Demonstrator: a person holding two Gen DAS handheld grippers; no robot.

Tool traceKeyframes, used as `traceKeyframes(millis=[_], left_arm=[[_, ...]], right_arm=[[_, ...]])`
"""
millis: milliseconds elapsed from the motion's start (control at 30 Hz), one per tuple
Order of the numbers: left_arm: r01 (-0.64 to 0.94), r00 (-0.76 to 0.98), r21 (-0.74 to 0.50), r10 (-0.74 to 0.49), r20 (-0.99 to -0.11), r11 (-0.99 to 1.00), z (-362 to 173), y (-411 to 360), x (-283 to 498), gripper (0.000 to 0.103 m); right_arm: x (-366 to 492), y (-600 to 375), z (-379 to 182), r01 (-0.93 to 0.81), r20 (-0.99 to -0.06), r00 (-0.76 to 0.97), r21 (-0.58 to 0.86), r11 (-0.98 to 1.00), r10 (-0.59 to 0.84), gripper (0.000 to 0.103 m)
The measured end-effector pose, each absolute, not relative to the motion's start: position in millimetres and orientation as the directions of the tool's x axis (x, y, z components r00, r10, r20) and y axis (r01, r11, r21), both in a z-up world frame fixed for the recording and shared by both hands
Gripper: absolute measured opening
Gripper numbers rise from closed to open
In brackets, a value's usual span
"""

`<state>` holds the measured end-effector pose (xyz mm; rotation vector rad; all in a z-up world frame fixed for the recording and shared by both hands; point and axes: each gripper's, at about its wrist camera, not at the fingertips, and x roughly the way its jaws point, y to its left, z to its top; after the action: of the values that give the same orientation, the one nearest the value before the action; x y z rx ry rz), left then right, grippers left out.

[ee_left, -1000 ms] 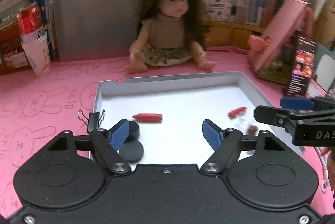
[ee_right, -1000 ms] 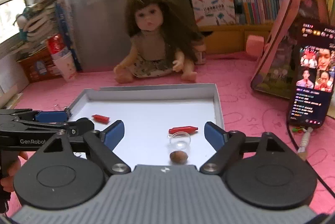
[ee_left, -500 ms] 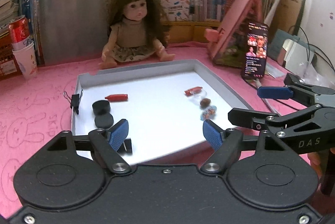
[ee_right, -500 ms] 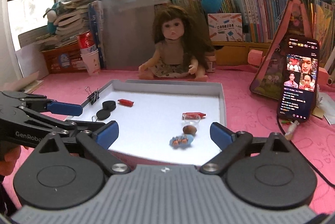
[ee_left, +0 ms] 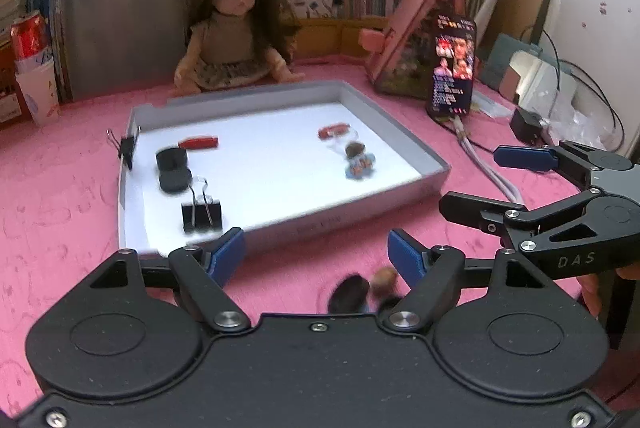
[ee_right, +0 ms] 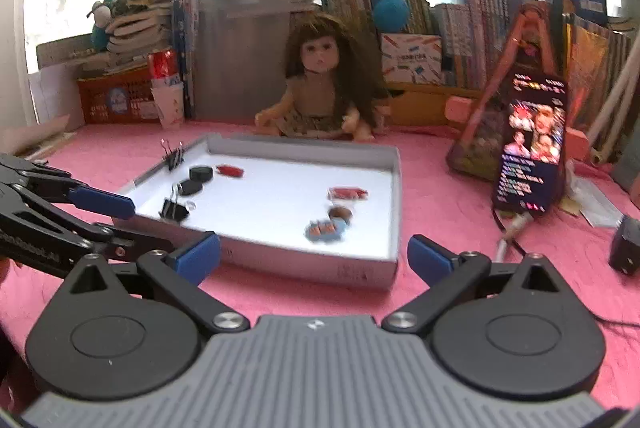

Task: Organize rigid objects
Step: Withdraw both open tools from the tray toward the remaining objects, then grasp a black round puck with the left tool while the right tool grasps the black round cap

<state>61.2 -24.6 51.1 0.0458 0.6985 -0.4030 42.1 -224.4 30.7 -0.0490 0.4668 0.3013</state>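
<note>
A shallow grey tray (ee_left: 400, 132) (ee_right: 394, 212) lies on the pink mat. On its left side are two black discs (ee_left: 172, 160) (ee_right: 201, 172), a red piece (ee_left: 199, 141) and a black binder clip (ee_left: 201, 214) (ee_right: 174, 208). Another clip (ee_left: 127, 148) grips the left wall. On the right side lie a red piece (ee_left: 334, 130), a brown nut (ee_left: 355, 149) and a blue figure (ee_left: 360, 168) (ee_right: 326, 230). My left gripper (ee_left: 316, 252) (ee_right: 148, 224) is open and empty before the tray's front edge. A dark piece (ee_left: 350, 294) and a brown one (ee_left: 384, 276) lie on the mat under it. My right gripper (ee_right: 314, 252) (ee_left: 472, 180) holds nothing and its jaws are opening.
A doll (ee_left: 232, 40) sits behind the tray. To the right, a lit phone (ee_left: 452, 68) leans on a pink toy house (ee_left: 420, 28), with a cable (ee_left: 484, 168) and a black charger (ee_right: 626, 252) on the mat. A paper cup (ee_left: 38, 96) and shelves of books stand behind.
Both grippers have drawn back from over the tray to the mat in front of it. The right jaws have spread wider. The near clip and blue figure have come into view.
</note>
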Motion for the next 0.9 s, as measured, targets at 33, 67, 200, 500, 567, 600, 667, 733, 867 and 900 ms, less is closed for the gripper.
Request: traceKeyframes(millis=[33, 67, 200, 500, 567, 600, 667, 733, 867, 900], left_arm=[[0.381, 0.686, -0.091, -0.347, -0.64, 0.92, 49.1, -25.1, 57.8, 0.077], [0.385, 0.679, -0.088, -0.347, -0.647, 0.919, 46.7, -25.7, 54.2, 0.077], [0.403, 0.649, -0.092, -0.355, -0.673, 0.911, 37.6, -27.9, 40.5, 0.077], [0.388, 0.612, -0.152, -0.377, -0.695, 0.909, 26.8, -27.2, 38.9, 0.063], [0.379, 0.611, -0.187, -0.397, -0.685, 0.906, 27.3, -26.4, 42.8, 0.057], [0.372, 0.612, -0.197, -0.399, -0.683, 0.907, 27.4, -26.6, 45.6, 0.051], [0.354, 0.615, -0.205, -0.392, -0.684, 0.913, 26.0, -28.0, 51.5, 0.042], [0.324, 0.62, -0.203, -0.37, -0.692, 0.924, 23.7, -27.5, 57.3, 0.038], [0.306, 0.63, -0.202, -0.357, -0.69, 0.93, 22.8, -21.4, 59.2, 0.036], [0.302, 0.638, -0.191, -0.347, -0.687, 0.934, 23.8, -20.1, 58.3, 0.036]], right_arm=[[38.5, -225.9, 28.2, -0.297, -0.456, 0.847, 0.02, 0.955, 0.273, 0.103], [34.2, -227.8, 25.3, -0.298, -0.462, 0.844, 0.018, 0.954, 0.273, 0.103], [20.9, -230.9, 14.2, -0.301, -0.496, 0.826, 0.009, 0.954, 0.266, 0.103], [-0.3, -217.9, -3.8, -0.37, -0.525, 0.795, -0.025, 0.929, 0.303, 0.103], [-2.8, -212.0, -5.3, -0.39, -0.526, 0.79, -0.036, 0.92, 0.314, 0.103], [-3.7, -209.1, -6.0, -0.398, -0.526, 0.788, -0.039, 0.917, 0.319, 0.103], [-4.4, -204.2, -7.3, -0.413, -0.529, 0.78, -0.035, 0.91, 0.334, 0.103], [-4.1, -199.8, -9.1, -0.423, -0.532, 0.773, -0.027, 0.906, 0.345, 0.103], [-2.9, -191.5, -10.9, -0.433, -0.533, 0.767, -0.018, 0.901, 0.358, 0.101], [-2.4, -189.7, -11.2, -0.437, -0.533, 0.765, -0.015, 0.899, 0.363, 0.1]])
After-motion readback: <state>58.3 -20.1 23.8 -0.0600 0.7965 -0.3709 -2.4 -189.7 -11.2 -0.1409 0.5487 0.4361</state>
